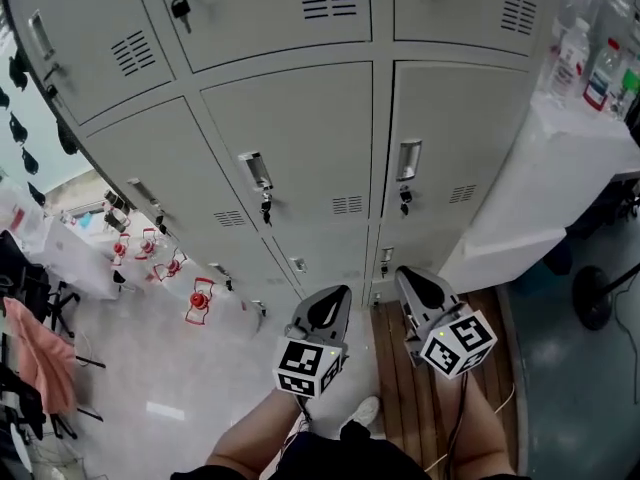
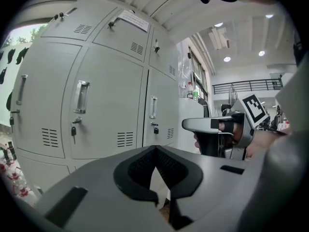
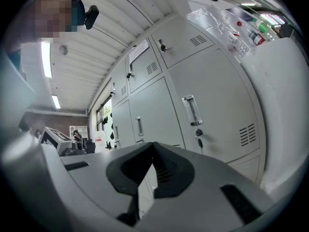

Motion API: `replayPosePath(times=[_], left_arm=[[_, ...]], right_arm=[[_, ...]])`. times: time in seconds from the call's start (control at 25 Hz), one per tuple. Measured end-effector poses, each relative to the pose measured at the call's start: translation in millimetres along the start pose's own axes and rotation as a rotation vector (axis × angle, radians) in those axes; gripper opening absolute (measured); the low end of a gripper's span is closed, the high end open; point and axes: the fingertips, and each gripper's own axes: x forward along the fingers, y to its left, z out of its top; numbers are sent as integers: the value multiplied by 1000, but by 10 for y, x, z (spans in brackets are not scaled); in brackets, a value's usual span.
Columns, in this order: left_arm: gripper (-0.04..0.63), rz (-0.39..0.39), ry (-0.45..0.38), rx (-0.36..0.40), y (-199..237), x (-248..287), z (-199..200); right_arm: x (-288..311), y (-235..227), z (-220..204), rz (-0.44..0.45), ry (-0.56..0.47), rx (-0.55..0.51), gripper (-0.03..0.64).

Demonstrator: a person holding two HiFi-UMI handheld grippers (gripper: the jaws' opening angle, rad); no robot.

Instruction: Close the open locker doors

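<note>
Locker doors [image 1: 300, 158] stand ahead of left tongs [image 1: 335, 293] and right tongs [image 1: 408, 273].

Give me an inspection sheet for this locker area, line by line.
Surface: pale floor; wooden strip before the lockers.
Job's things: locker doors in view all appear shut; keys hang in several locks.
Clutter: red-and-white items on the floor at left; pink cloth.
Grippers: left gripper and right gripper shut, empty, facing the lockers.
Cables: thin cable below the right gripper.
Surroundings: white-draped table with bottles at right.
</note>
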Motion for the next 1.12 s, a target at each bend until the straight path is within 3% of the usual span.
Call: replayPosePath(times=[0.28,0.6,0.88,1.12], left_arm=[[15,25,-35,17,255,-698,184],[14,37,-53,8,570,-1841,199],[14,-15,-71,-8,546,-2697,115],[14,-82,-81,-26,326,-3062,43]], right_arm=[[105,685,62,28,-21,-8,3],[44,1842,-54,28,-26,-22,3],[-383,2585,-238,-43,-21,-40,3],[-880,2878,-362,-133,-15,-48,2]])
